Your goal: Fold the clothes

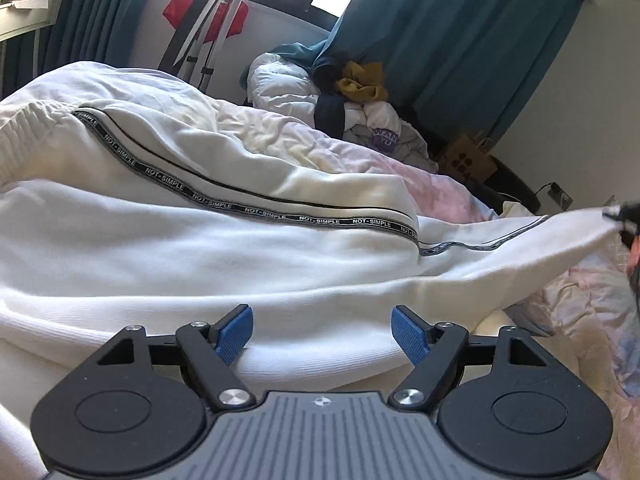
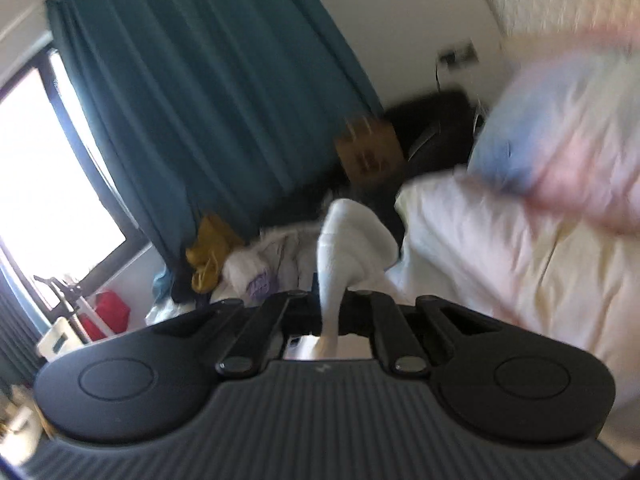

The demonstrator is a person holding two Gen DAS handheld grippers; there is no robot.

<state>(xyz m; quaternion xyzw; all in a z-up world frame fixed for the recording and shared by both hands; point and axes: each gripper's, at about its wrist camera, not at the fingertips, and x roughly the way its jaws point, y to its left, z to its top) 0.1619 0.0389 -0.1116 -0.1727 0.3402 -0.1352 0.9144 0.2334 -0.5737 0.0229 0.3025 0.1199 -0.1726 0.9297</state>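
In the left wrist view, the left gripper (image 1: 322,330) hovers low over a pair of white track trousers (image 1: 200,248), its blue pads (image 1: 236,334) spread wide apart with only a ribbed fold of the white cloth lying below and between them, nothing pinched. The trousers lie stretched across a bed, a black side tape (image 1: 256,210) printed "NOT-SIMPLE" running along one leg from the elastic waistband at left toward the right. At the far right edge of that view the end of one trouser leg rises off the bed, drawn taut toward the right gripper (image 1: 626,222), which shows there only as a dark blurred shape. The right wrist view, smeared by motion, shows the right gripper's jaws closed tight on a bunched strip of the same white fabric, which passes between them and balloons out just beyond the fingertips. Under the trousers lies a rumpled pastel bedcover (image 1: 452,196) in pink and pale blue. Farther back, a heap of clothes (image 1: 360,112) topped by a mustard garment sits at the bed's far end, a brown paper bag (image 1: 466,158) on the floor beside it. Teal curtains (image 1: 460,40) hang before a bright window behind.
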